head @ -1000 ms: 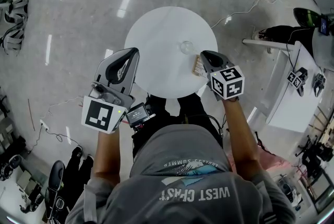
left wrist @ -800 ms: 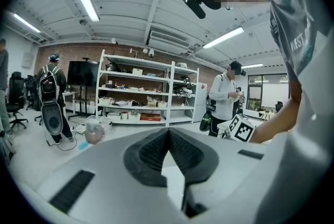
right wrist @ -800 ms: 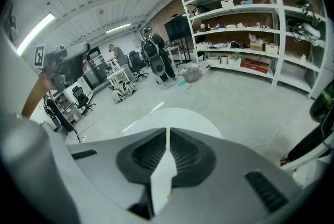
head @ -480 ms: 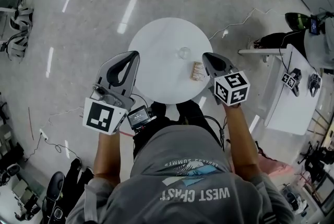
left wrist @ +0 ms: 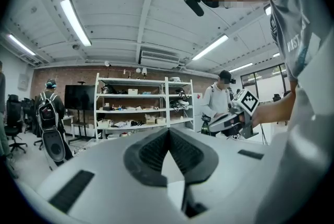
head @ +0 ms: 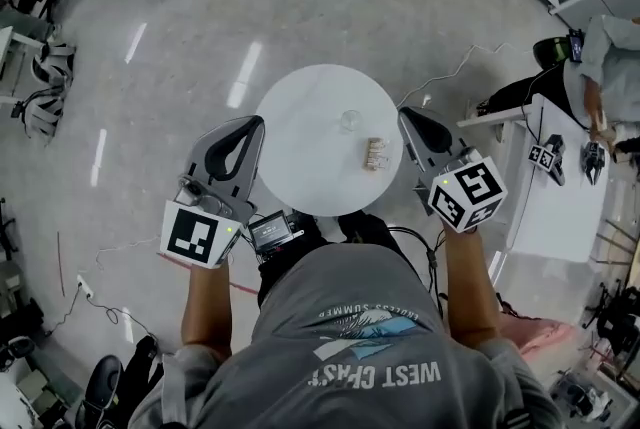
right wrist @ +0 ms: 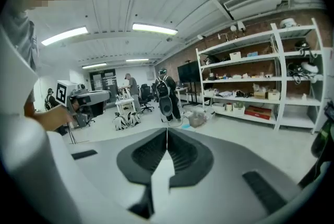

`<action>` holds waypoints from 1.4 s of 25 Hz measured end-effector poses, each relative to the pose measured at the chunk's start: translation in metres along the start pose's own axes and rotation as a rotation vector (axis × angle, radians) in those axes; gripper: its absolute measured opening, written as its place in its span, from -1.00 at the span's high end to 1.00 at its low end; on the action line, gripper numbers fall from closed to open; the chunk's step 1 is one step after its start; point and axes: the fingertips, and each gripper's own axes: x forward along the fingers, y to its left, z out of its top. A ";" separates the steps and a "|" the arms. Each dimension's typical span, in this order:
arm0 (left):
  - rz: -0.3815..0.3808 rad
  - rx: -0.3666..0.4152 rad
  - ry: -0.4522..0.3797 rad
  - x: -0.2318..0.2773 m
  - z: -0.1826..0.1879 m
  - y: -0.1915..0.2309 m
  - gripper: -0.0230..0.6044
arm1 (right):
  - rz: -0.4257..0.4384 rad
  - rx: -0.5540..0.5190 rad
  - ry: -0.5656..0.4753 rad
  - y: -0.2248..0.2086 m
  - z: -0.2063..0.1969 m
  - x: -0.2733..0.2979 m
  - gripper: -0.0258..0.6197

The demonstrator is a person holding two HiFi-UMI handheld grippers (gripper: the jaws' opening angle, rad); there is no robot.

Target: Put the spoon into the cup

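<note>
Table: your round white table (head: 300,172) stands just ahead of you.
Cup: your clear cup (head: 349,121) stands upright a little past the table's centre, toward its right edge.
Spoon: a small pale object (head: 376,155) lies near the table's right edge, close to the cup but apart from it. It is too small to tell whether it is the spoon.
Left gripper: your left gripper (head: 250,126) hangs just beside the table's left edge, off the top. It is clenched tip to tip and empty, aimed out at shelves (left wrist: 135,103).
Right gripper: your right gripper (head: 408,119) hangs just beside the table's right edge, near the small pale object. It is clenched and empty too.
</note>
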 end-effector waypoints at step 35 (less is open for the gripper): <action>-0.023 0.066 -0.097 -0.056 0.031 0.006 0.92 | -0.034 -0.311 -0.251 0.093 0.117 -0.084 0.92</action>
